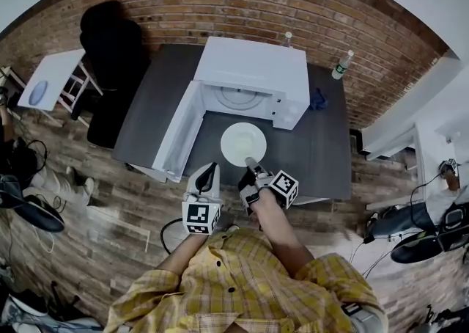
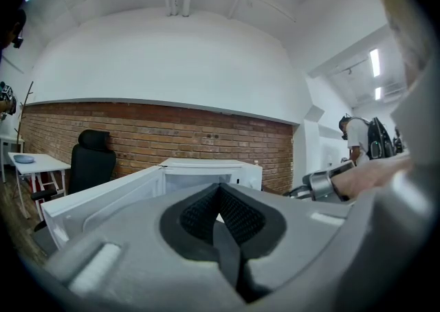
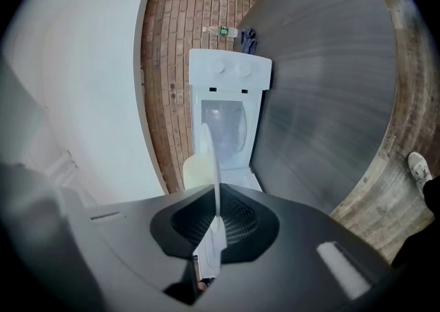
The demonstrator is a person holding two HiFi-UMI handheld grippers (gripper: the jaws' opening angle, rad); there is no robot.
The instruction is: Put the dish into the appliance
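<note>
A white microwave (image 1: 253,67) stands on the dark table (image 1: 315,152) with its door (image 1: 176,130) swung open to the left. A white plate (image 1: 243,143) hovers in front of the open cavity. My right gripper (image 1: 251,165) is shut on the plate's near rim. In the right gripper view the plate (image 3: 213,166) runs edge-on between the jaws of the right gripper (image 3: 216,225), pointing at the microwave cavity (image 3: 223,125). My left gripper (image 1: 209,172) hangs at the table's front edge, left of the plate. The left gripper (image 2: 221,218) is shut and holds nothing, facing the microwave (image 2: 206,170).
Two bottles (image 1: 341,64) (image 1: 288,37) and a blue cloth (image 1: 317,98) are at the table's back right. A black chair (image 1: 110,53) and a white side table (image 1: 47,78) stand to the left. A person (image 1: 447,170) is at the far right.
</note>
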